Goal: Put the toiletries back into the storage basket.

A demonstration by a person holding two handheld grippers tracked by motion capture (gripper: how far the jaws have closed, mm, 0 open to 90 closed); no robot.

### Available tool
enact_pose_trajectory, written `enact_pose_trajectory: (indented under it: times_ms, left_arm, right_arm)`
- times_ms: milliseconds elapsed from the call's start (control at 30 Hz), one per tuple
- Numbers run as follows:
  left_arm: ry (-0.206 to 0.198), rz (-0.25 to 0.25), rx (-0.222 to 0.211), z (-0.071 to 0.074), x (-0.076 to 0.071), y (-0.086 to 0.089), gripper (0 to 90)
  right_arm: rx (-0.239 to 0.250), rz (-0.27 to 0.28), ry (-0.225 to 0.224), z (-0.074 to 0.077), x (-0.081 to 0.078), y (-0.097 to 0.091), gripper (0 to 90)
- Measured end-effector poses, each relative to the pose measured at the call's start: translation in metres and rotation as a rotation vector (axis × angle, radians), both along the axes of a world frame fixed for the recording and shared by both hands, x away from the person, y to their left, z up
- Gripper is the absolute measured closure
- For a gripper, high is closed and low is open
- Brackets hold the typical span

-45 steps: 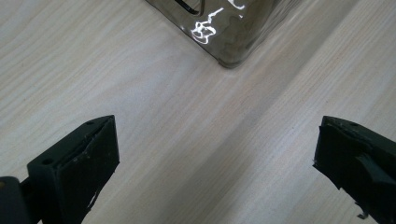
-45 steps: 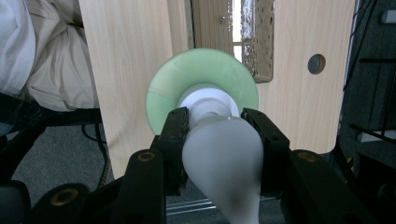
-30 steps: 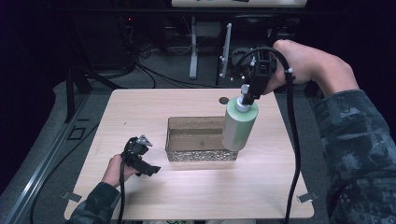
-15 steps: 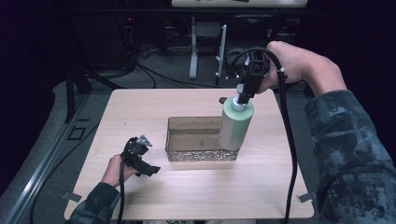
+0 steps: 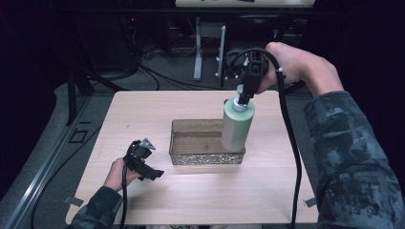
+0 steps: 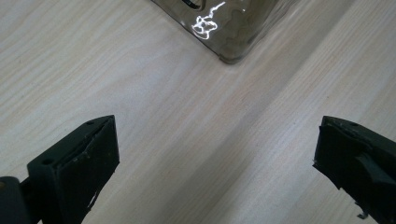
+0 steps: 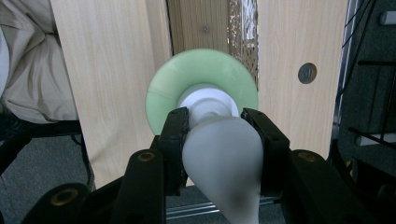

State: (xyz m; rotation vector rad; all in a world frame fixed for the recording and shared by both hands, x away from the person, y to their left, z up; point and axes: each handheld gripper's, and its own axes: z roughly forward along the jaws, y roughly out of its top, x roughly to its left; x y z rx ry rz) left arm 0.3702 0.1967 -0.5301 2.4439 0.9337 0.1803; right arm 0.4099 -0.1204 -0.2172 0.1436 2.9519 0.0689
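Note:
A pale green bottle (image 5: pixel 237 125) with a white cap hangs upright over the right end of a clear rectangular tray (image 5: pixel 206 155) in the middle of the table. My right gripper (image 5: pixel 246 93) is shut on its white cap, seen from above in the right gripper view, where the green bottle (image 7: pixel 163 100) shoulder rings the cap between the jaws of the right gripper (image 7: pixel 219 128). My left gripper (image 5: pixel 152 172) rests low at the table's front left, open, with bare wood between its jaws. In the left gripper view a corner of the tray (image 6: pixel 231 37) lies ahead of the left gripper (image 6: pixel 217 158).
The light wooden table (image 5: pixel 143 109) has a small round hole (image 7: pixel 307 73) near its far edge. Cables and metal stands (image 5: pixel 197 47) lie on the dark floor behind. A rail (image 5: pixel 43 167) runs along the table's left side.
My right gripper has carried the bottle slightly left and down toward the tray's right end. The left gripper has stayed put.

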Motion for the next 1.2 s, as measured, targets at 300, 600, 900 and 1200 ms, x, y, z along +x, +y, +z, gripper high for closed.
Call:
enact_pose_trajectory:
  times_ms: [300,600,900,1200]
  left_arm:
    - [0.004,-0.001,-0.001,-0.001,0.001,0.001,0.1]
    - [0.004,-0.004,-0.003,-0.001,0.0,0.001,0.1]
    - [-0.001,-0.001,-0.003,-0.001,0.0,0.001,0.1]
    - [-0.002,0.0,-0.001,-0.001,0.0,0.001,0.1]
  right_arm:
    - [-0.003,0.0,-0.007,-0.006,0.01,0.007,62.3]
    - [0.01,-0.009,0.002,-0.017,0.017,0.005,62.3]
    - [0.015,-0.018,0.005,-0.026,0.024,0.002,62.3]
    - [0.023,-0.021,0.01,-0.032,0.026,0.003,62.3]
